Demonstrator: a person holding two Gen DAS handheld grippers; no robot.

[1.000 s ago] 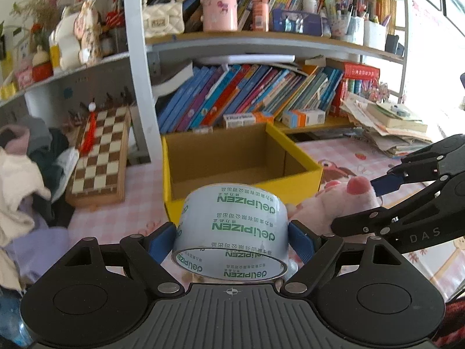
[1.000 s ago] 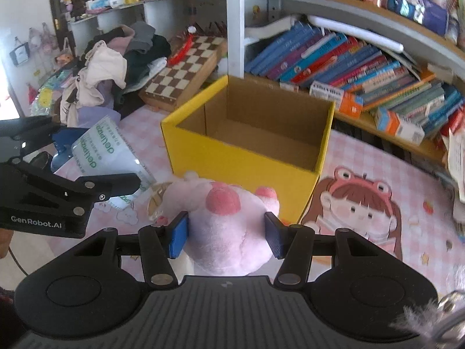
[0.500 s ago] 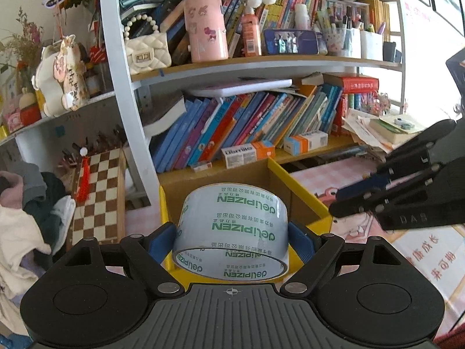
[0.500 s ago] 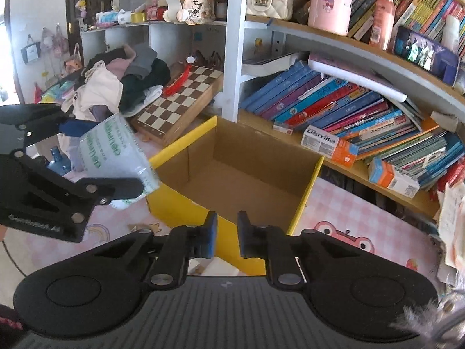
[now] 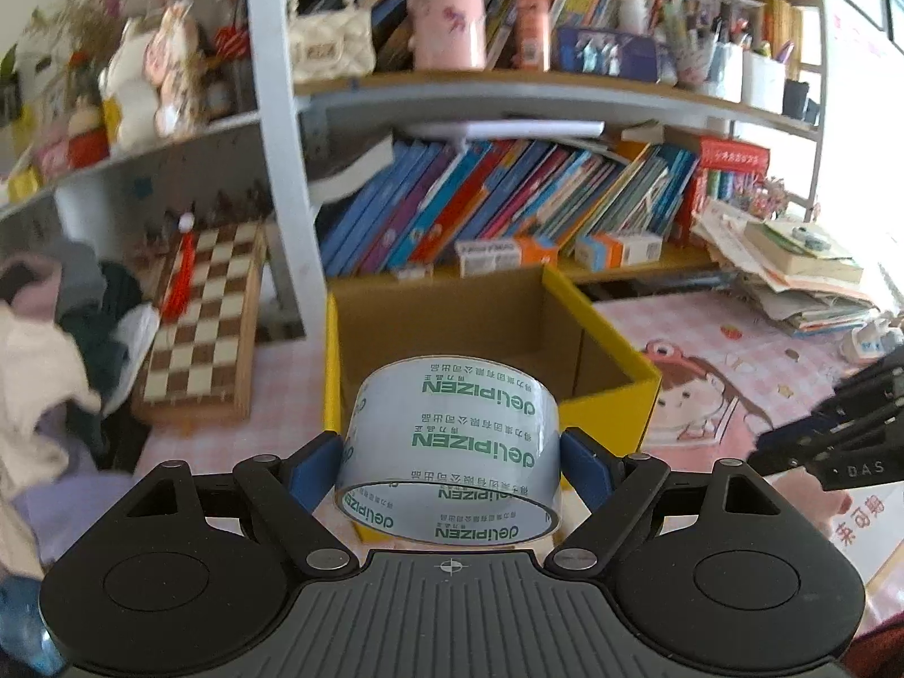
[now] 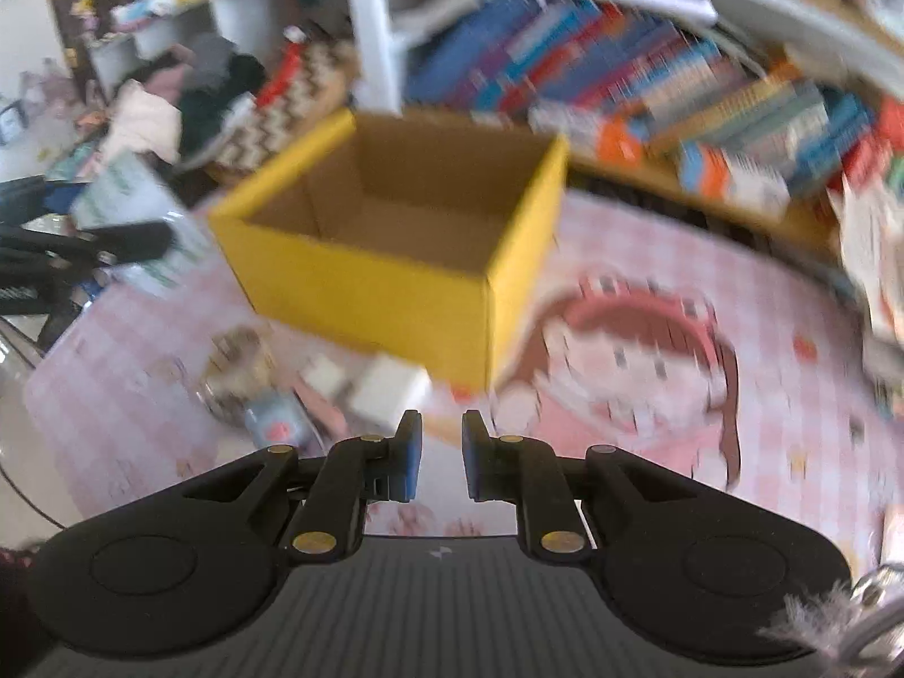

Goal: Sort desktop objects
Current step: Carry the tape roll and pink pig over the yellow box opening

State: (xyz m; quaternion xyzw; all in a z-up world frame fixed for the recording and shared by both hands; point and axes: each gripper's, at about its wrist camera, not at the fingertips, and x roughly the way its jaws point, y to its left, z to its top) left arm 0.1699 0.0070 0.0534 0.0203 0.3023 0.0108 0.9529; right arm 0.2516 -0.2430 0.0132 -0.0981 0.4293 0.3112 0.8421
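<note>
My left gripper (image 5: pixel 452 466) is shut on a clear roll of packing tape (image 5: pixel 474 395) with green lettering, held just in front of the yellow cardboard box (image 5: pixel 616 361). The box (image 6: pixel 367 288) is open at the top and looks empty inside. My right gripper (image 6: pixel 435 452) hovers over the pink table mat in front of the box; its jaws are opening, a narrow gap shows and nothing is between them. In the left wrist view its dark fingers (image 5: pixel 791 446) sit at the right edge above a pink soft shape (image 5: pixel 819 500).
Blurred small items lie before the box: a white block (image 6: pixel 390 390), a round jar-like thing (image 6: pixel 237 373) and a blue item (image 6: pixel 277 424). A bookshelf (image 5: pixel 508 209) stands behind the box, with a chessboard (image 5: pixel 203 316) and clothes (image 5: pixel 51 361) to the left and stacked papers (image 5: pixel 791 277) to the right.
A second ago my right gripper was shut on a pink plush; it then closed empty and has since dropped toward the mat, its jaws now slightly apart. The left still holds the tape.
</note>
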